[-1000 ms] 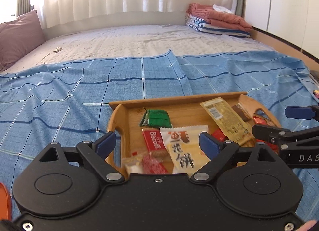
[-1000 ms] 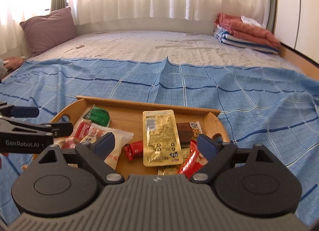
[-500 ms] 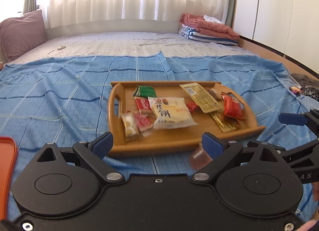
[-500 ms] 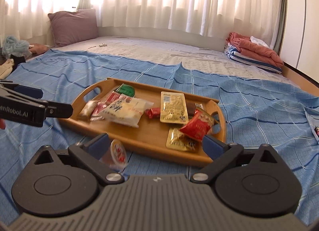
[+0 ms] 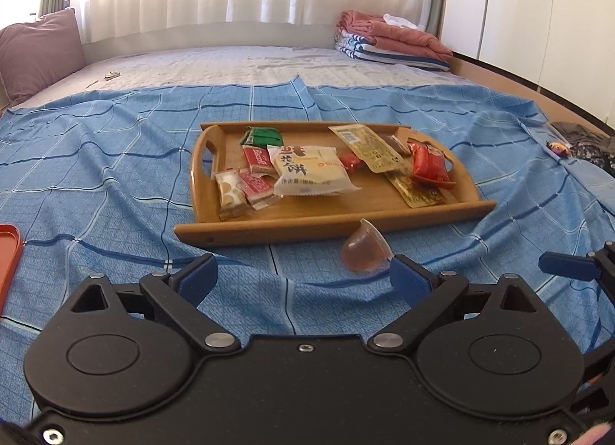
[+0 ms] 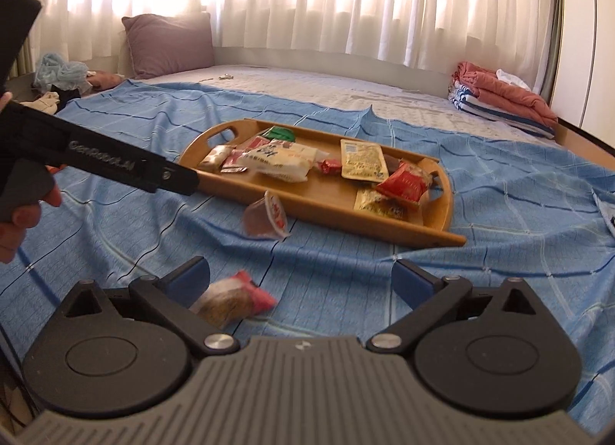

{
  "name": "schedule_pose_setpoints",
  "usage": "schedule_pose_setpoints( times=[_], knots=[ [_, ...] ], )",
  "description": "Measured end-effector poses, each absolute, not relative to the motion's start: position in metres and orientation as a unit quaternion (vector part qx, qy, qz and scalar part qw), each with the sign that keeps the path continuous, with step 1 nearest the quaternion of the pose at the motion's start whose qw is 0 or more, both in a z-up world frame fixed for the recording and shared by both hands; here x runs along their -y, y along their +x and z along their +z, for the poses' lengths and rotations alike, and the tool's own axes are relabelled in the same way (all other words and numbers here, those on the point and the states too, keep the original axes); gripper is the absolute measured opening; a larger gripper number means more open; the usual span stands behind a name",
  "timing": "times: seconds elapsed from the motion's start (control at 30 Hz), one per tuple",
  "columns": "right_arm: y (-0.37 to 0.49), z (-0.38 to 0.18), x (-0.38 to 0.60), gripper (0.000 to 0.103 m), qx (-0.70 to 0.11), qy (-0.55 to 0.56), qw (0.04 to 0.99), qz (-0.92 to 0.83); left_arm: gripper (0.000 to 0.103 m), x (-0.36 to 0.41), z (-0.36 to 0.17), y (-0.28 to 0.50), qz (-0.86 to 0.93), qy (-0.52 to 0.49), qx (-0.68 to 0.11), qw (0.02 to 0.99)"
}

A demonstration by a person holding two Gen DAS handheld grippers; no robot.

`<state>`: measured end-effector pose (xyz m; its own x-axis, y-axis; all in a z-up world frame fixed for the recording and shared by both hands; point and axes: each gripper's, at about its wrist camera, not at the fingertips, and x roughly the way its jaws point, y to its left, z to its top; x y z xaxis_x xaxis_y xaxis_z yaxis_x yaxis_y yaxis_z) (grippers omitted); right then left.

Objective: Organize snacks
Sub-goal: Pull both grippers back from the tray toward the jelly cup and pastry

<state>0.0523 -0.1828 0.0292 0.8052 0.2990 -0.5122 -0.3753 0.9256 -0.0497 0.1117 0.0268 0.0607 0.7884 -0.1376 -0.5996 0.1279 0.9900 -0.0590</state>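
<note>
**Inspector:** Bedding first: a blue checked sheet (image 5: 115, 175) covers the near half of the bed. On it sits the wooden tray (image 5: 307, 231), already carrying the large white biscuit pack (image 5: 311, 170), a yellow sachet (image 5: 367, 147), a red packet (image 5: 428, 164) and several smaller wrapped snacks.

**Assistant:** And outside the tray?

**Inspector:** Two items. A jelly cup (image 6: 267, 220) lies tipped on its side on the sheet, just beside the tray's near rail. A small red-ended snack packet (image 6: 230, 299) lies nearer still, close against the left finger of the right gripper (image 6: 300, 277).

**Assistant:** State of the tools?

**Inspector:** Left gripper (image 5: 303, 277): fingers spread wide, nothing between them. Right gripper: fingers likewise spread, empty; the packet sits beside one pad, not pinched.

**Assistant:** Recommended handling?

**Inspector:** In my judgement, the loose pieces need collecting next. For the packet, shift the right gripper sideways so the packet is centred between both pads, then close on its body, not its crimped end. The cup is rounded and may roll; pinch across its wall, low, and lift it clear over the tray rail before letting go. Avoid catching the sheet.
</note>
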Motion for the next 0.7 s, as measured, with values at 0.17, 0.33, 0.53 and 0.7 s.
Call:
schedule_pose_setpoints(
  times=[0.17,0.33,0.53,0.7],
  knots=[
    [0.044,0.018,0.176,0.103,-0.259,-0.077,0.942,0.197,0.096,-0.021,0.053,0.115,-0.076,-0.002,-0.325,0.943],
    [0.039,0.007,0.169,0.099,-0.259,-0.069,0.939,0.215,0.096,-0.016,0.047,0.119,-0.079,0.003,-0.330,0.941],
    [0.039,-0.002,0.165,0.093,-0.259,-0.046,0.940,0.216,0.096,-0.011,0.041,0.125,-0.083,-0.001,-0.334,0.939],
    [0.043,-0.010,0.165,0.092,-0.263,-0.023,0.941,0.211,0.096,-0.008,0.037,0.130,-0.090,-0.001,-0.337,0.937]
  ],
)
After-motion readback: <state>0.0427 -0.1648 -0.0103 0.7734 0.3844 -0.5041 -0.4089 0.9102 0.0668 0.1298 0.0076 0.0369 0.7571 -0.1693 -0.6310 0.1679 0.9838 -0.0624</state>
